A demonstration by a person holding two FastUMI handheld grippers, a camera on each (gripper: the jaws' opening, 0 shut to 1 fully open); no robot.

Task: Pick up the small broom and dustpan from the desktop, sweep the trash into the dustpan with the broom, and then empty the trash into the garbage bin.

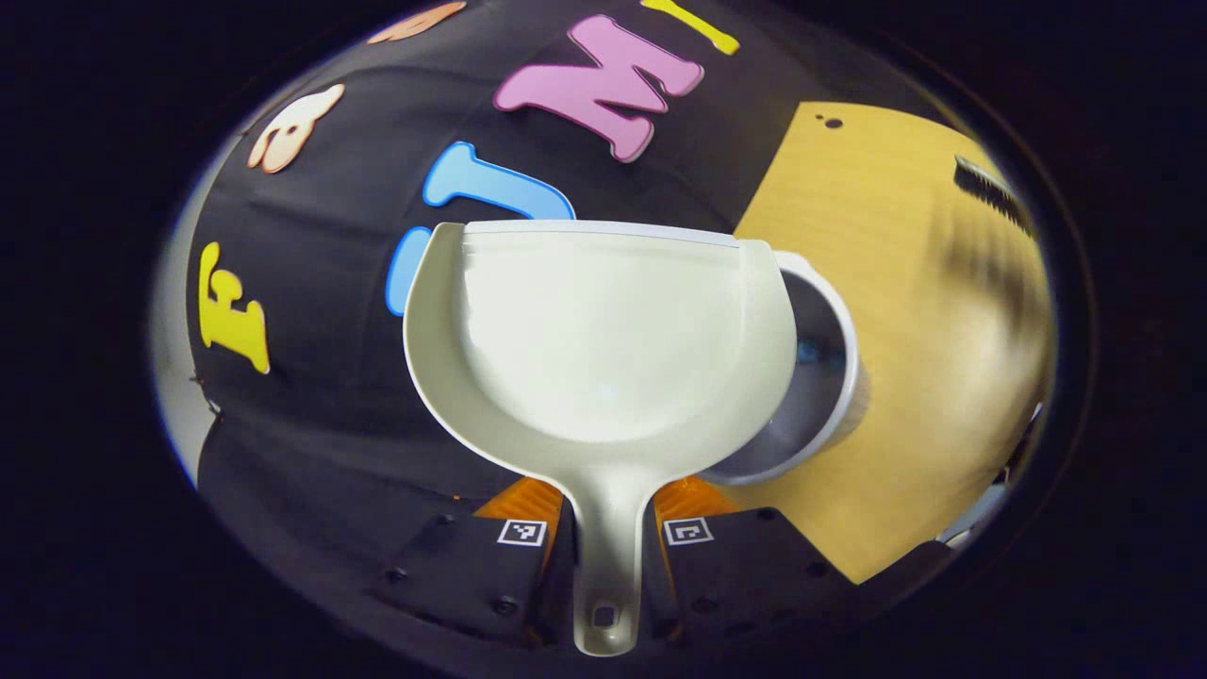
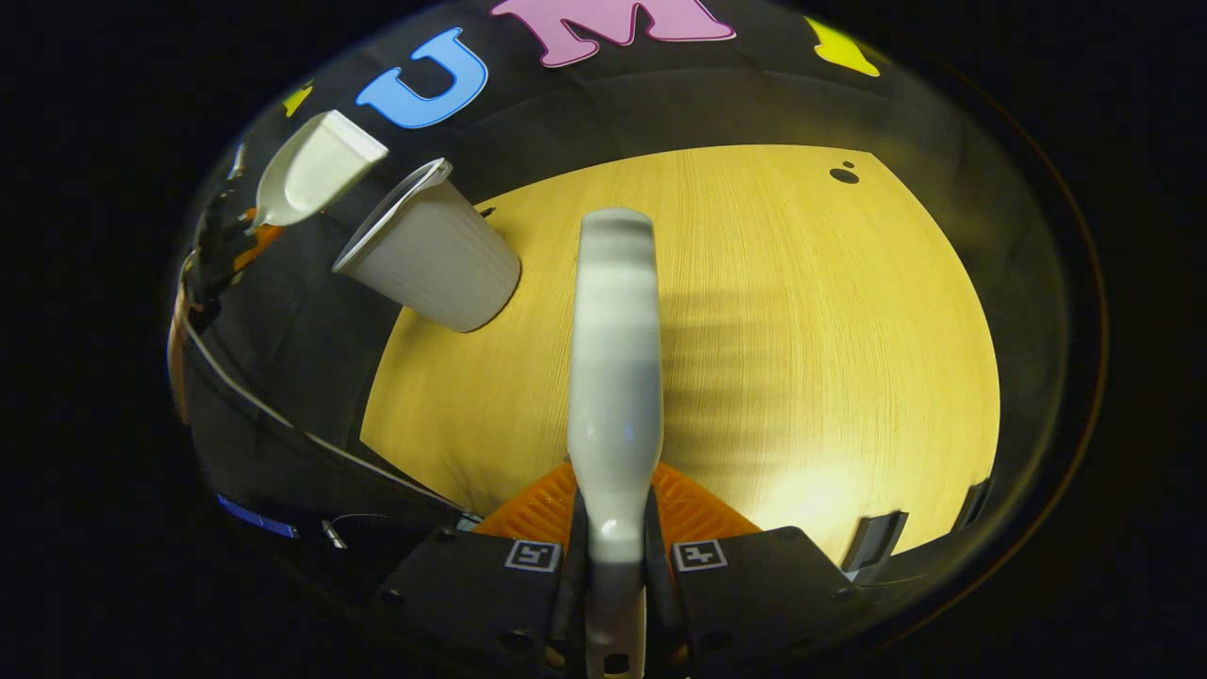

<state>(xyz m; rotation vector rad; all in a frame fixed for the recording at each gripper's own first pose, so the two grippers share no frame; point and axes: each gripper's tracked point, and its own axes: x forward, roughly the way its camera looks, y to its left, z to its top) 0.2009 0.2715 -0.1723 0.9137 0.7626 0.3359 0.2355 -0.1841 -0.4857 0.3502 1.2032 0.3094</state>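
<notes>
My left gripper is shut on the handle of the cream dustpan, whose bare inner face fills the middle of the left gripper view. The pan is held off the table, partly in front of the mouth of the white garbage bin. Something blue lies inside the bin. In the right gripper view the dustpan hangs tilted just left of and above the bin. My right gripper is shut on the handle of the small white broom, which points out over the wooden table. The broom's dark bristles appear far right.
The wooden table ends at a front edge near the bin, with black cloth beyond it. A small dark hole marks the table's far corner. The broom's blurred shadow lies on the wood to its right.
</notes>
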